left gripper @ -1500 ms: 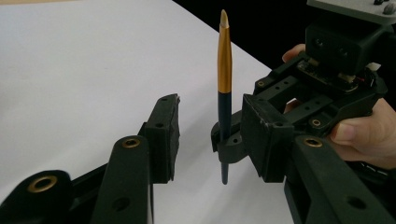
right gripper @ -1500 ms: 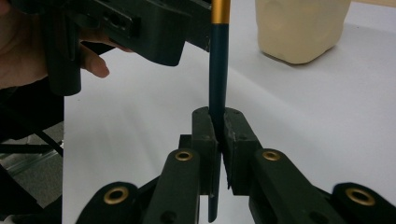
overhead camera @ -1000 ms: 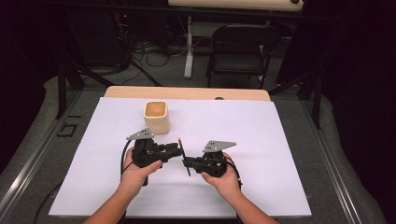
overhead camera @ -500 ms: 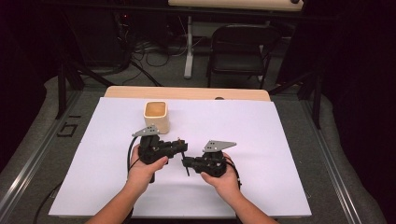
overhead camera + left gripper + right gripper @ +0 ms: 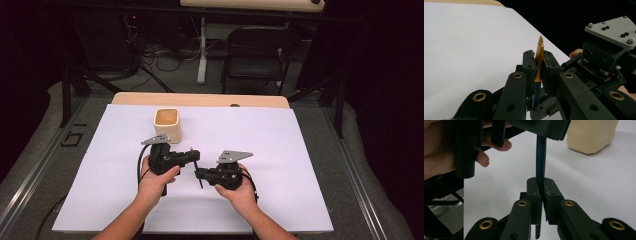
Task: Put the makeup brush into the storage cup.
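Both claws meet at the lower middle of the high view, over the white sheet (image 5: 280,150) on the bench. The left claw (image 5: 539,67) has just been closing and now clamps the gold ferrule of a brush (image 5: 539,62) — its pale tip stands above the pads at the middle of the left gripper view. The right claw (image 5: 541,192) is clenched on the brush's dark handle, which runs upward at the centre of the right gripper view. A cream cup (image 5: 166,125) stands on the sheet above the left claw — upper right in the right gripper view.
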Action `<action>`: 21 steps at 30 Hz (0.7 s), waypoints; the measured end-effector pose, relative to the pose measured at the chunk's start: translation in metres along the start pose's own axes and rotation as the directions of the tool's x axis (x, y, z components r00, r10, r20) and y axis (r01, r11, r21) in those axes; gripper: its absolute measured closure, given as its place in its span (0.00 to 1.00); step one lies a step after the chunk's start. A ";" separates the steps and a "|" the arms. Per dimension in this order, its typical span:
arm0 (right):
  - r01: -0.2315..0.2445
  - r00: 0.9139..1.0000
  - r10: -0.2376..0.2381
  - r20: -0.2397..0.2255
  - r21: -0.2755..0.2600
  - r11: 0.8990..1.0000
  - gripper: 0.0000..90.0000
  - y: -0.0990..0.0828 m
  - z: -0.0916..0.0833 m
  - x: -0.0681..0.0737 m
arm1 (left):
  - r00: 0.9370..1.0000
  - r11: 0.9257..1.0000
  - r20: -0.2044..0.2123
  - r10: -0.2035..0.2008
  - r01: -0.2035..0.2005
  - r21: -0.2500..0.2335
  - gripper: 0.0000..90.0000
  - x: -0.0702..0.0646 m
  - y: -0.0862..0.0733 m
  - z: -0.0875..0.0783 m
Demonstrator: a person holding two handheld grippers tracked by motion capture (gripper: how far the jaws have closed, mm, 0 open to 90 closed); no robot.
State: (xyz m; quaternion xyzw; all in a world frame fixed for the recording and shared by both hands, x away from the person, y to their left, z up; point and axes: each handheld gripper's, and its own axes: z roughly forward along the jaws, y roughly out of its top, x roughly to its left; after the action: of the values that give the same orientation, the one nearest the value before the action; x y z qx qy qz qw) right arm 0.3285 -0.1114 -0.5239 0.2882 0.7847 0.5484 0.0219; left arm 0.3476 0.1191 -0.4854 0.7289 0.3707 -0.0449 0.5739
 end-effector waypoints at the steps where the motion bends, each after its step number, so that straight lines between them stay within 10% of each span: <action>1: 0.000 1.000 0.000 -0.001 0.002 1.000 0.94 0.000 0.000 0.000 | 1.000 1.000 -0.001 0.001 -0.001 0.000 0.92 0.000 0.000 0.000; 21: 0.000 1.000 0.000 -0.001 0.002 1.000 0.94 0.000 0.000 0.000 | 1.000 1.000 -0.014 0.006 -0.006 0.000 0.93 -0.002 0.000 0.000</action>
State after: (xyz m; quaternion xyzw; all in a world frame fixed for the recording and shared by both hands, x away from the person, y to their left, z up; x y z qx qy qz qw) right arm 0.3284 -0.1113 -0.5238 0.2880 0.7851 0.5480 0.0211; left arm 0.3466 0.1186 -0.4841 0.7302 0.3725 -0.0383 0.5715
